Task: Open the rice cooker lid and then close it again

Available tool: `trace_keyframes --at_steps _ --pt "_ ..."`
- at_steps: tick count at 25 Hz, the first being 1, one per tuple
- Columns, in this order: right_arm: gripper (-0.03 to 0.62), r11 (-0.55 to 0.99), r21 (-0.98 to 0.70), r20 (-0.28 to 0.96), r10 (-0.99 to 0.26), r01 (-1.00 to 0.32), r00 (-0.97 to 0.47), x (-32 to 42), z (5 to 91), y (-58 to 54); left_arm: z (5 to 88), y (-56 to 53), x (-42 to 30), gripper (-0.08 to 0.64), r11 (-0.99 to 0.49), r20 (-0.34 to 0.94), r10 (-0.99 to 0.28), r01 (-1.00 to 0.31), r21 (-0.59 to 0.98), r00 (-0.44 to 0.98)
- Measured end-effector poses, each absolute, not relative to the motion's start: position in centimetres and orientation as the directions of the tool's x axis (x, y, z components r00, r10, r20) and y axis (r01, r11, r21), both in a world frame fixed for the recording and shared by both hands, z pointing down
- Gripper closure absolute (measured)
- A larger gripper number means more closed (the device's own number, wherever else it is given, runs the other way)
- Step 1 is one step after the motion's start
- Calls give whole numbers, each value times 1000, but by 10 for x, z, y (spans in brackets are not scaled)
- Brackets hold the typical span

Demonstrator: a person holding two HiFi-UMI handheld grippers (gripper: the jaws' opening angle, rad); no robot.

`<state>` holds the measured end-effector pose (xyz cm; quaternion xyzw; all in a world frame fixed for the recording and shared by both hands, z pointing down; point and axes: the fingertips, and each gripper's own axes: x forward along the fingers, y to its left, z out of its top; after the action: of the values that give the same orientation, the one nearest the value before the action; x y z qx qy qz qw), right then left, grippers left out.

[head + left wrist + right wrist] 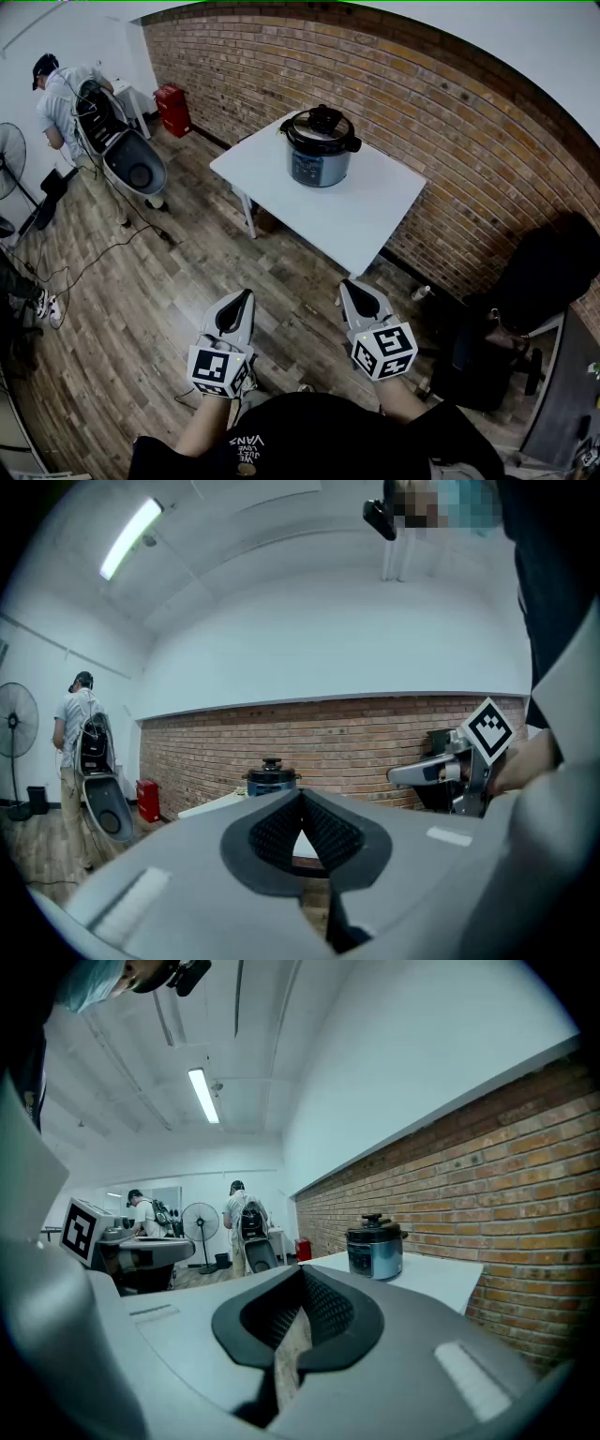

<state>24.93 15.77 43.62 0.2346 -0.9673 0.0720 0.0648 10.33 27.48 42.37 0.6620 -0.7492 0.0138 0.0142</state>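
The rice cooker [321, 148] stands upright on the white table [375, 211], toward the table's far side, close to the brick wall [450, 141]. It is a squat round pot with its axis vertical. The black lid is down flat on the body with its knob pointing straight up, and the two side handles stick out left and right. The control panel faces out over the table toward me and slightly to my left. With the lid seated I cannot see what the pot holds. Nothing else sits on the table.

I hold both grippers low in front of my torso, side by side and apart, both pointing forward toward the table and roughly level. Their marker cubes sit at the rear, nearest my body. The left gripper [247, 296] hangs over the wooden floor [141, 309], well short of the table. Its own view shows the jaws closed tip to tip with nothing between them, and the cooker straight ahead beyond the tips. The right gripper [348, 286] points at the table's near corner without touching it. Its pads are pressed together and empty too, and the cooker lies to the right of its line.

At the far left, a person [58, 98] with a backpack stands beside a fan [9, 150].
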Motion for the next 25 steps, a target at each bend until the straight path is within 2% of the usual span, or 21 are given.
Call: trace_keyframes --at_steps 3,7,8,9,10,11,13,16,25 --pt "588 886 -140 154 -422 -442 -894 247 439 159 426 275 103 558 126 32 -991 -992 1 -126" --pt "586 890 -212 86 -394 -403 -915 244 435 158 421 273 105 547 100 -20 -995 -994 38 -101" --pt "546 888 -221 79 -397 -404 -915 242 436 156 421 272 105 472 83 -28 -996 -995 59 -85" --pt "473 883 -232 78 -401 -408 -913 239 438 154 423 270 103 382 66 -29 -997 -995 77 -68" --pt "372 877 -243 81 -407 -414 -910 235 440 152 426 268 100 347 50 -24 -998 -995 90 -52" --pt "308 871 -250 86 -414 -422 -906 231 443 150 431 265 96 316 37 -16 -999 -994 101 -38" --pt "268 862 -254 97 -428 -438 -899 222 447 146 438 258 86 270 13 -2 -1000 -992 122 -13" --pt "250 846 -261 109 -453 -465 -885 204 450 137 442 245 67 259 -25 4 -1000 -991 129 26" --pt "250 777 -270 105 -563 -568 -820 123 440 113 433 208 -28 259 -158 5 -987 -982 108 159"
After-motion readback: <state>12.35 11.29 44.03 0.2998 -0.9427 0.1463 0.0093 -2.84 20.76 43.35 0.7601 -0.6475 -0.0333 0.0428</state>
